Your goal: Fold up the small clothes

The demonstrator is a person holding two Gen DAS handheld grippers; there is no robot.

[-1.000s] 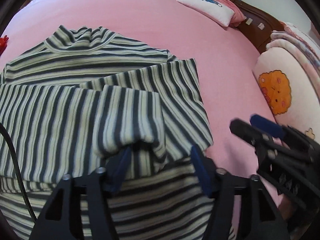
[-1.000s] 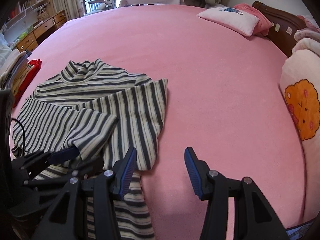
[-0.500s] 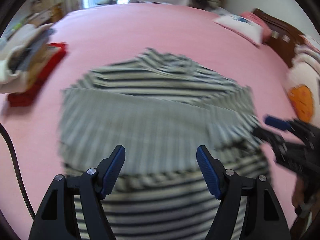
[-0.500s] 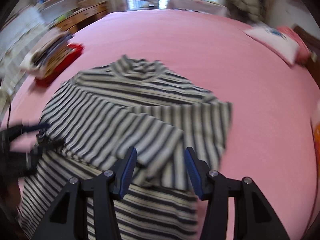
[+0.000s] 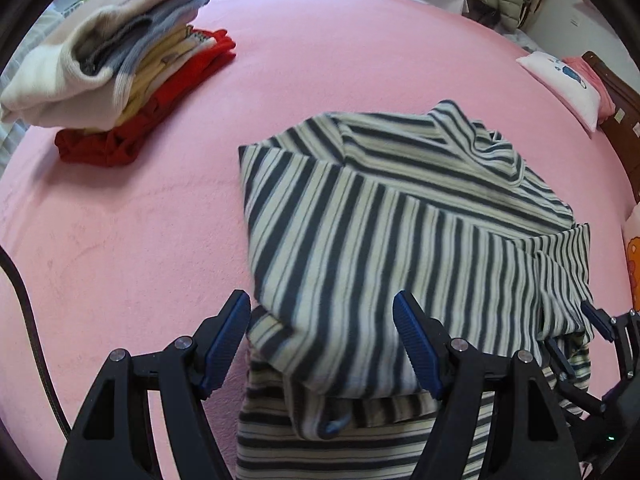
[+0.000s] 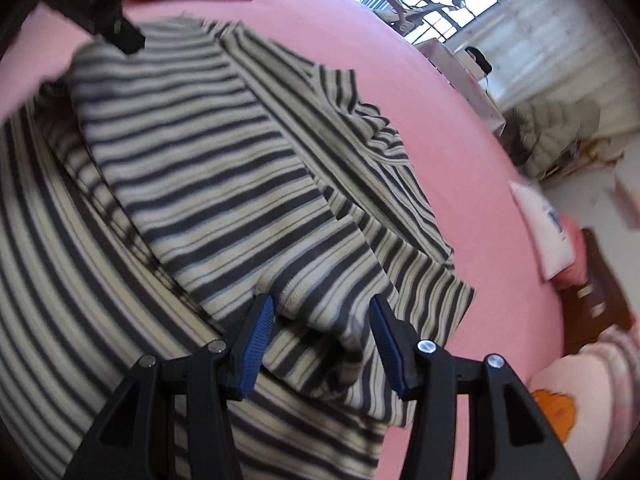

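A grey-and-cream striped shirt (image 5: 400, 232) lies on the pink bed (image 5: 120, 240), both sleeves folded across its chest. My left gripper (image 5: 322, 320) hangs open over the shirt's left side near the hem, and the folded sleeve's edge shows between its blue pads without touching them. In the right wrist view my right gripper (image 6: 322, 312) is open low over the shirt (image 6: 180, 160), with the sleeve cuff (image 6: 304, 300) lying loose between its fingers. The right gripper (image 5: 600, 332) also shows at the shirt's right edge, and the left gripper (image 6: 100, 12) at the top left.
A stack of folded clothes (image 5: 100, 60) on a red garment sits at the bed's far left. A white pillow (image 5: 568, 84) and a dark headboard (image 5: 616, 100) are at the far right, and a cartoon cushion (image 6: 556, 412) lies beside the shirt. A black cable (image 5: 24, 320) hangs at the left.
My left gripper has swung left across the shirt, bringing the clothes stack into view. My right gripper has rolled and dropped closer to the shirt, so the cuff now lies between its fingers.
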